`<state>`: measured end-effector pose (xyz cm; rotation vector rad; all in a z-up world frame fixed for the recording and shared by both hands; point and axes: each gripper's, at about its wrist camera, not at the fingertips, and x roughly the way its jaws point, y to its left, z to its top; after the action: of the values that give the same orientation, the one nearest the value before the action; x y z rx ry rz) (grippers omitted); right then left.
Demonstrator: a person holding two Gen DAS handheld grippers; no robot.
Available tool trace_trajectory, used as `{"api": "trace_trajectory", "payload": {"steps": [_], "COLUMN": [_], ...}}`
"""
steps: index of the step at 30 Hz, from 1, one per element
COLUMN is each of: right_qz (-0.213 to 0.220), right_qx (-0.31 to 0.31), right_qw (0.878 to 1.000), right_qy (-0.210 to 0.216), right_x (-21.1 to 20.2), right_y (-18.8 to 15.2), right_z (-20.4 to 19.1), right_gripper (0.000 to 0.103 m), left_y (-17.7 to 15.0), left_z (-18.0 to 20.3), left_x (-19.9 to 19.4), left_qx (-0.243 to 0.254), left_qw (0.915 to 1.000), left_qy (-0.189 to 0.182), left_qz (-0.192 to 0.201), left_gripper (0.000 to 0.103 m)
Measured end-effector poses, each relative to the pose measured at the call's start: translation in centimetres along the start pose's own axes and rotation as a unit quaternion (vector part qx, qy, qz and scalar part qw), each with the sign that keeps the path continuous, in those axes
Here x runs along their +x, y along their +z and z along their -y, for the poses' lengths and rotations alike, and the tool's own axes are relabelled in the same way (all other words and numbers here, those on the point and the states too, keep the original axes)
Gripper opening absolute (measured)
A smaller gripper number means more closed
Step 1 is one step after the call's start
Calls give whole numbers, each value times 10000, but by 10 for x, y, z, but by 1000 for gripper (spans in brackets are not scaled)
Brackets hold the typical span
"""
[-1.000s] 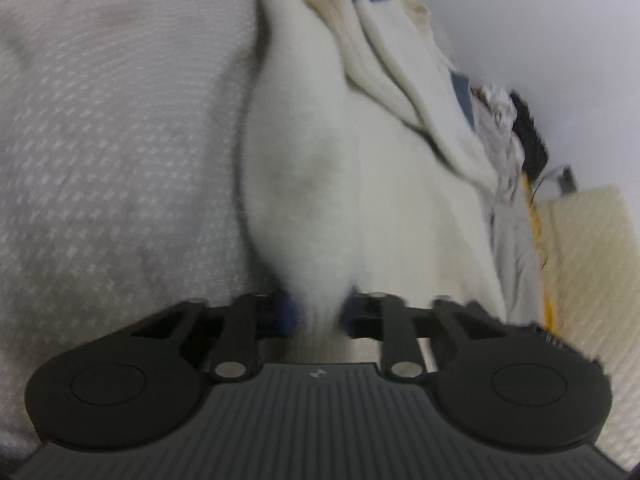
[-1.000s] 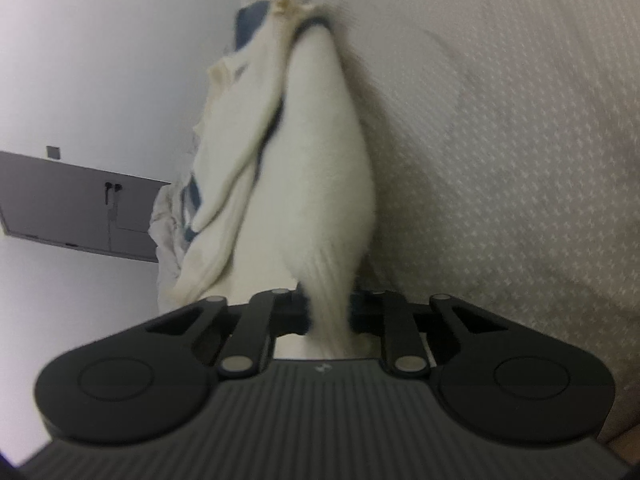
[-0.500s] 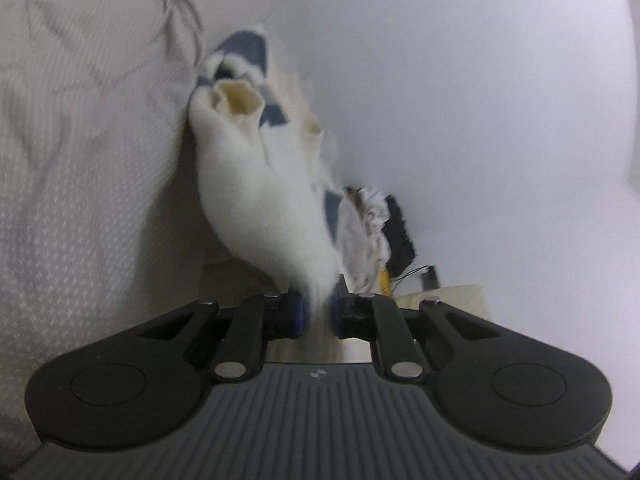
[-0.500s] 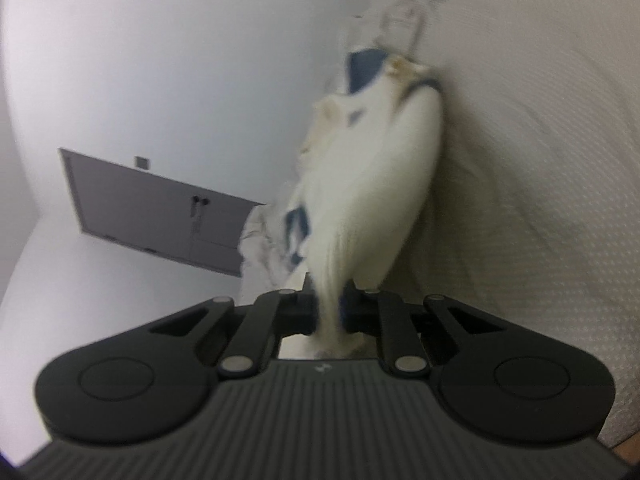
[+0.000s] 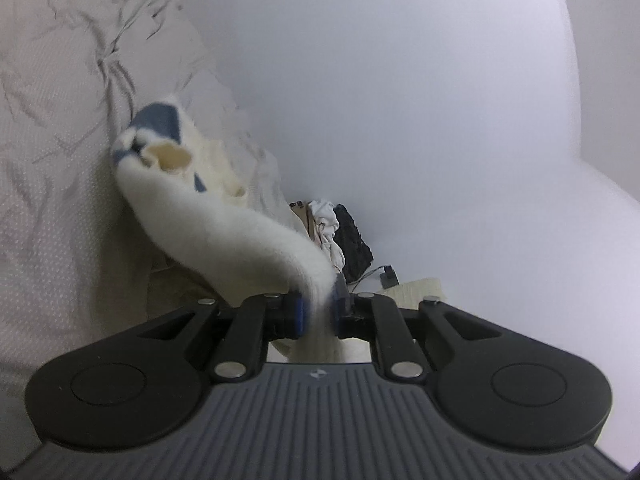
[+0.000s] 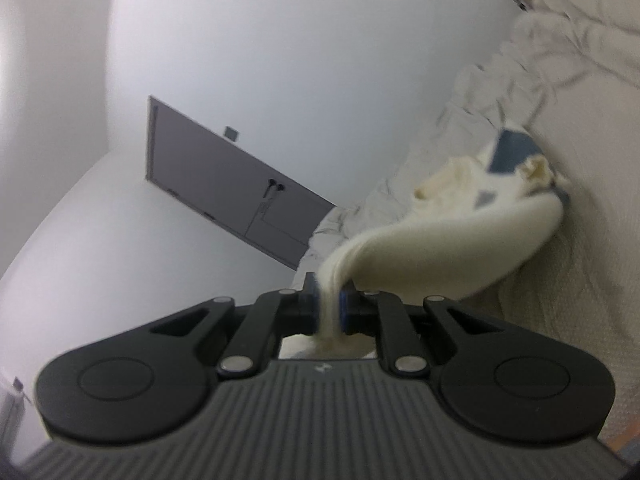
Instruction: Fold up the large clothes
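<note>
A fluffy white garment with blue patches [image 5: 224,220] hangs lifted off the pale bedsheet [image 5: 52,152]. My left gripper [image 5: 317,312] is shut on one pinched edge of it, the cloth running up and left from the blue pads. In the right wrist view the same white garment [image 6: 452,248] stretches up and to the right, and my right gripper [image 6: 330,312] is shut on a thin bunched edge of it. The far part with the blue patches [image 6: 510,156] still rests against the bedsheet [image 6: 580,216]. Both views are tilted and motion-blurred.
A heap of other clothes, white and black [image 5: 340,236], lies at the far end of the bed by the white wall [image 5: 400,100]. A grey door [image 6: 224,184] stands in the wall on the right gripper's side. Crumpled bedding [image 6: 540,56] lies beyond the garment.
Both grippers have risen and tipped up toward level, lifting the garment off the bed. The views now show mostly wall, where a second ago they showed the bedsheet.
</note>
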<state>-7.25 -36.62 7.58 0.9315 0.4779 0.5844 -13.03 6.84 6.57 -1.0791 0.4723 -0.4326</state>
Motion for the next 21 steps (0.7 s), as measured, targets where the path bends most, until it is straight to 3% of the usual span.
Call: {"api": "trace_trajectory", "payload": {"steps": [7,13,17,21], "right_qz": [10,-34,-106,-45], "right_qx": [-293,-345,-273,-106], "right_qw": [9995,9994,9995,9999], "right_qy": [71,88,-70,-111], "right_x": [-42,-72,-71,-44], "right_y": [-15,-44,-46,-26], "right_z": [-22,-15,-4,4], "right_gripper": [13,13,13,13], "left_y": [-40,-75,-74,-49], "left_z": [28,25,15,16], "left_x": [-45,-76,-66,-35], "left_qx": [299,434,464,544], "left_qw": [9995,9989,9985,9980], "left_qy": [-33,33,177,308], "left_qz": [-51,-158,-234,-120], "left_gripper": [14,15,15,15]}}
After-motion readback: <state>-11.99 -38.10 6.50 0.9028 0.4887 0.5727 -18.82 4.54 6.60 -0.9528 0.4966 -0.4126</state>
